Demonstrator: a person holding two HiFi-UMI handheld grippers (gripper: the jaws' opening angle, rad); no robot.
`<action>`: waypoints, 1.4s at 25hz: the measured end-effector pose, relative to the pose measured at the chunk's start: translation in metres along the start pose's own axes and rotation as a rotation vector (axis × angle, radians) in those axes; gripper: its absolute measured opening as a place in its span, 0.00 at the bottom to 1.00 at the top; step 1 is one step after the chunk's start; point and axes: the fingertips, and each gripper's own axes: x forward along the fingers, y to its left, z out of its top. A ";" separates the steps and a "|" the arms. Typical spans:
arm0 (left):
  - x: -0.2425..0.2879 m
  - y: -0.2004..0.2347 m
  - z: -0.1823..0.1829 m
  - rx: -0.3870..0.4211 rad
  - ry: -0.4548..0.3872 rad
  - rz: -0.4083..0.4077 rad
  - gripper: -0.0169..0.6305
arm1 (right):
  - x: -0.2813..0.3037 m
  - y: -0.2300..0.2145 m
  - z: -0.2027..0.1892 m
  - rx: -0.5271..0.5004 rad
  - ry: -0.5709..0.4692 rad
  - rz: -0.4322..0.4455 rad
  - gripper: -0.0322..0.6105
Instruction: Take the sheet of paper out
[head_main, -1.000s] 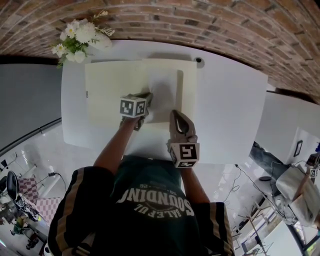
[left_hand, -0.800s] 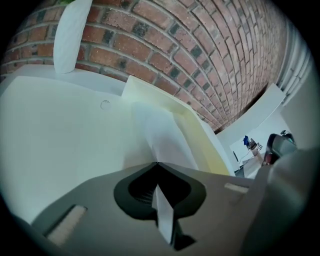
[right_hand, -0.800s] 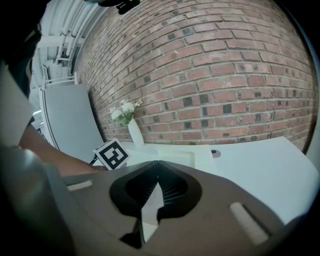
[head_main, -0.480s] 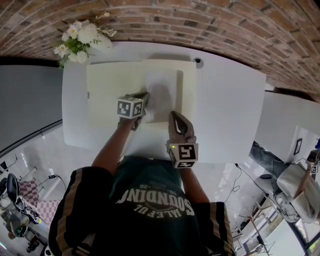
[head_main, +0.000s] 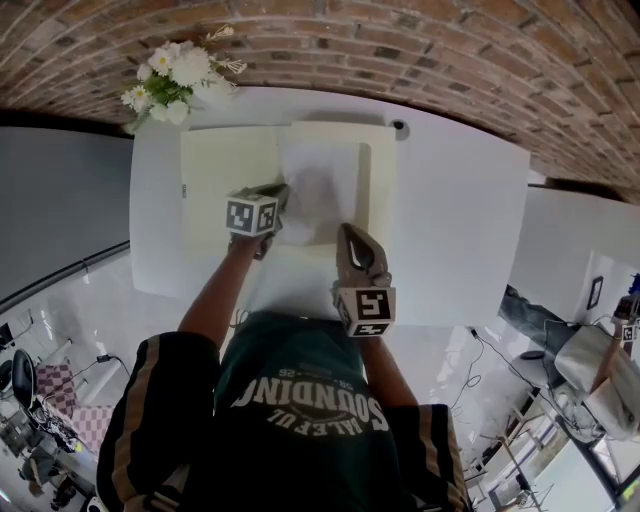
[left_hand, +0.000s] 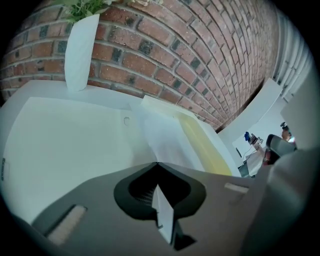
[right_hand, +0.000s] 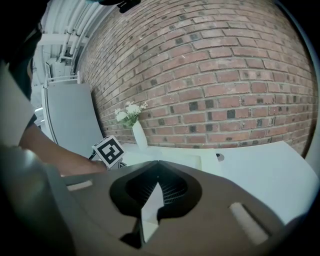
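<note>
Your folder (head_main: 215, 180) lies open on the table (head_main: 460, 220), flowers (head_main: 175, 75) behind it at the left (against the wall (head_main: 400, 40)), the sheet (head_main: 320, 175) on its right half.

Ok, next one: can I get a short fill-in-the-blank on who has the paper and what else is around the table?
The sheet of paper is pinched by the tool in the person's ____ hand.
The flowers at the table's far corner are ____.
The wall behind the table is bare ____.
Missing words: left; white; brick.
</note>
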 end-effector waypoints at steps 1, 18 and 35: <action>-0.003 0.002 0.000 0.003 -0.001 0.003 0.04 | 0.000 0.002 0.001 -0.001 -0.004 -0.001 0.05; -0.066 0.043 -0.004 0.069 -0.030 0.071 0.04 | -0.007 0.037 0.029 -0.043 -0.081 -0.010 0.05; -0.159 0.045 0.016 0.336 -0.178 0.147 0.04 | -0.015 0.093 0.048 -0.088 -0.146 0.001 0.05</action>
